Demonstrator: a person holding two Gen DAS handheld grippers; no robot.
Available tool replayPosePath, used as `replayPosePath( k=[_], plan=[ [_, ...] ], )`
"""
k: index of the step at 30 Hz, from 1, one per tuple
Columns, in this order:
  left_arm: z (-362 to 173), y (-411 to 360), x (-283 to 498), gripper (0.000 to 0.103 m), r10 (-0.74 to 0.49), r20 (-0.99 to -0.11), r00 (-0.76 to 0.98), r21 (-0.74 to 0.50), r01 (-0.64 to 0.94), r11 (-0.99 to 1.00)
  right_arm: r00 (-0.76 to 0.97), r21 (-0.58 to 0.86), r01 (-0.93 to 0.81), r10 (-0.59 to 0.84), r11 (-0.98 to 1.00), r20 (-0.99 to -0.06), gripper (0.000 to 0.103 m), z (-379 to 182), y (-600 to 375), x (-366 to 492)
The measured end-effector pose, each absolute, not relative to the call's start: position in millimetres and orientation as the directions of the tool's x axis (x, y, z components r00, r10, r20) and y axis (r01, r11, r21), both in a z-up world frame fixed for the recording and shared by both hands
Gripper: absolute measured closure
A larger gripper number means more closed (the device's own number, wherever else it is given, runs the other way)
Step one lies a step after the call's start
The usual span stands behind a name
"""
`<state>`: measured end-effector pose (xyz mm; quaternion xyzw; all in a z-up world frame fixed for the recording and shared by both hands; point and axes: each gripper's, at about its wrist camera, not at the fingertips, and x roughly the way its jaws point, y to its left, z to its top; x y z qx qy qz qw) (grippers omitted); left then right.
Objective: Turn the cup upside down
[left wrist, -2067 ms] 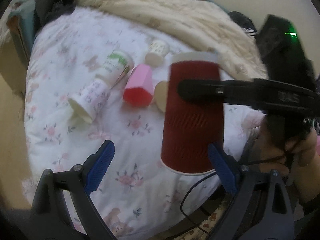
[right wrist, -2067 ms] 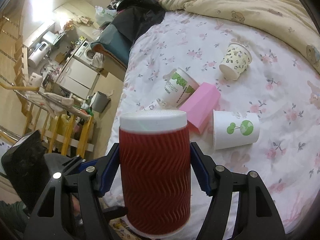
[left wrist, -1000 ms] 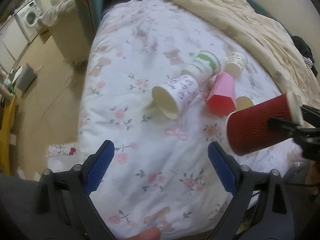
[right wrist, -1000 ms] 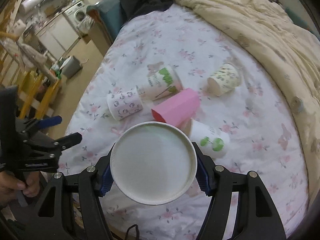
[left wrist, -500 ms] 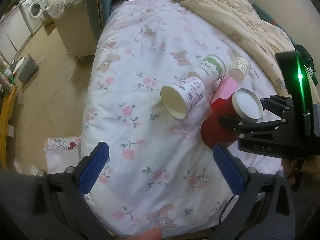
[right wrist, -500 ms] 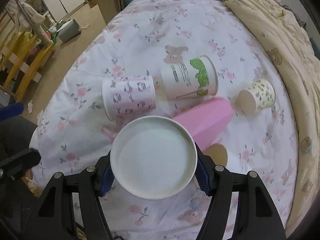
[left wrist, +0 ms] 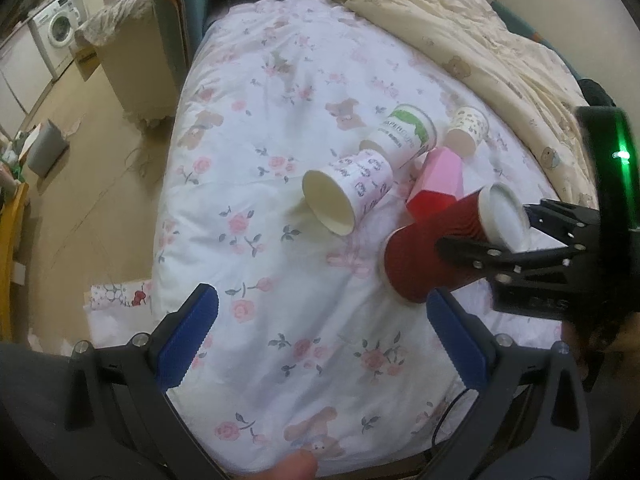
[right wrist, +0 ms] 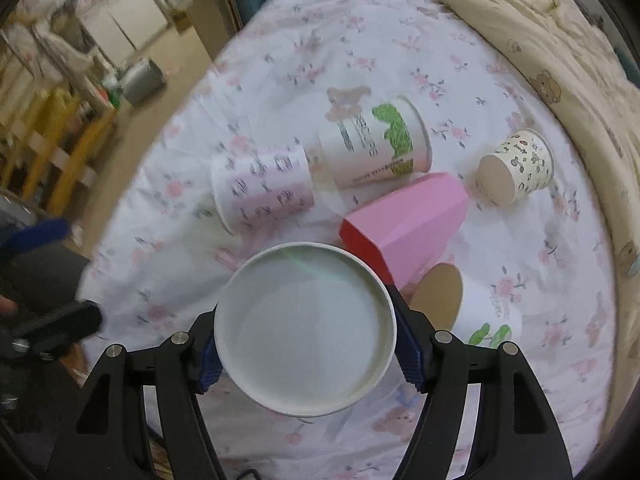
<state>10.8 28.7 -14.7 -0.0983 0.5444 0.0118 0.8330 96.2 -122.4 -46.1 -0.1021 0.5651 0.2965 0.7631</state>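
Observation:
The red ribbed paper cup (left wrist: 432,248) is upside down, its white base (right wrist: 306,334) facing up and its mouth down at the floral bedsheet (left wrist: 280,272). My right gripper (right wrist: 306,344) is shut on it, blue pads on both sides; the same gripper shows at the right in the left wrist view (left wrist: 500,248). My left gripper (left wrist: 320,340) is open and empty, low over the near part of the bed, left of the cup. I cannot tell whether the cup's rim touches the sheet.
Several paper cups lie on their sides: a pink-print one (left wrist: 352,196), a green-logo one (left wrist: 400,136), a small patterned one (left wrist: 466,134), one with a tree print (right wrist: 476,308). A pink carton (right wrist: 408,220) lies among them. A beige blanket (left wrist: 460,28) covers the far side.
My right gripper has turned the red cup from tilted in the air to base-up and lowered it to the sheet. My left gripper pulled back and stayed open.

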Motion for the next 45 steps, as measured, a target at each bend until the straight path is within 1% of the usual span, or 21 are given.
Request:
replayPosePath(
  k=[1,3,4,5,8,12,16,18,23,25,28,31,34,39,45],
  plan=[
    [-14,29,10,0.0,-0.093,-0.907,0.412,-0.159,-0.129,0.979,0.196,0.187,-0.572,0.355,0.799,-0.914,0.027,-40,-126,93],
    [-14,31,10,0.0,-0.112,-0.905,0.411,-0.181,-0.135,0.974,0.227,0.199,-0.567,0.384,0.799,-0.895,0.016,-27,-135,88],
    [-14,31,11,0.0,-0.119,-0.905,0.409,-0.189,-0.136,0.972,0.248,0.2,-0.557,0.392,0.806,-0.886,0.008,-20,-142,85],
    [-15,31,11,0.0,-0.124,-0.905,0.407,-0.194,-0.137,0.971,0.261,0.203,-0.548,0.397,0.811,-0.88,0.005,-16,-146,83],
    [-13,30,10,0.0,-0.124,-0.9,0.418,-0.195,-0.131,0.972,0.281,0.238,-0.512,0.422,0.826,-0.862,0.005,0,-166,74],
    [-5,23,3,0.0,-0.104,-0.878,0.466,-0.168,-0.097,0.981,0.376,0.268,-0.45,0.453,0.852,-0.808,0.005,21,-197,44],
    [4,19,-9,0.0,-0.086,-0.851,0.519,-0.156,-0.093,0.983,0.453,0.254,-0.406,0.435,0.878,-0.778,0.005,24,-210,15],
    [9,16,-17,0.0,-0.066,-0.835,0.546,-0.139,-0.093,0.986,0.486,0.276,-0.352,0.427,0.894,-0.763,0.005,21,-218,3],
    [18,8,-37,0.0,-0.024,-0.806,0.591,-0.104,-0.101,0.989,0.58,0.181,-0.268,0.308,0.946,-0.754,0.005,16,-220,-19],
    [21,5,-47,0.0,0.016,-0.789,0.614,-0.072,-0.117,0.991,0.613,0.167,-0.23,0.276,0.959,-0.74,0.005,15,-221,-25],
    [24,5,-55,0.0,0.053,-0.769,0.637,-0.048,-0.14,0.989,0.608,0.187,-0.23,0.291,0.955,-0.739,0.005,10,-221,-28],
    [27,10,-62,0.0,0.062,-0.741,0.668,-0.071,-0.17,0.983,0.612,0.18,-0.226,0.283,0.958,-0.739,0.005,8,-219,-28],
    [23,8,-59,0.0,0.082,-0.746,0.661,-0.041,-0.169,0.985,0.622,0.17,-0.219,0.271,0.961,-0.734,0.005,9,-219,-29],
    [17,3,-56,0.0,0.059,-0.76,0.647,-0.049,-0.148,0.988,0.619,0.191,-0.234,0.298,0.953,-0.727,0.005,10,-219,-31],
    [15,-4,-57,0.0,0.055,-0.763,0.644,-0.04,-0.131,0.991,0.63,0.17,-0.234,0.283,0.957,-0.723,0.005,10,-217,-32]
  ],
)
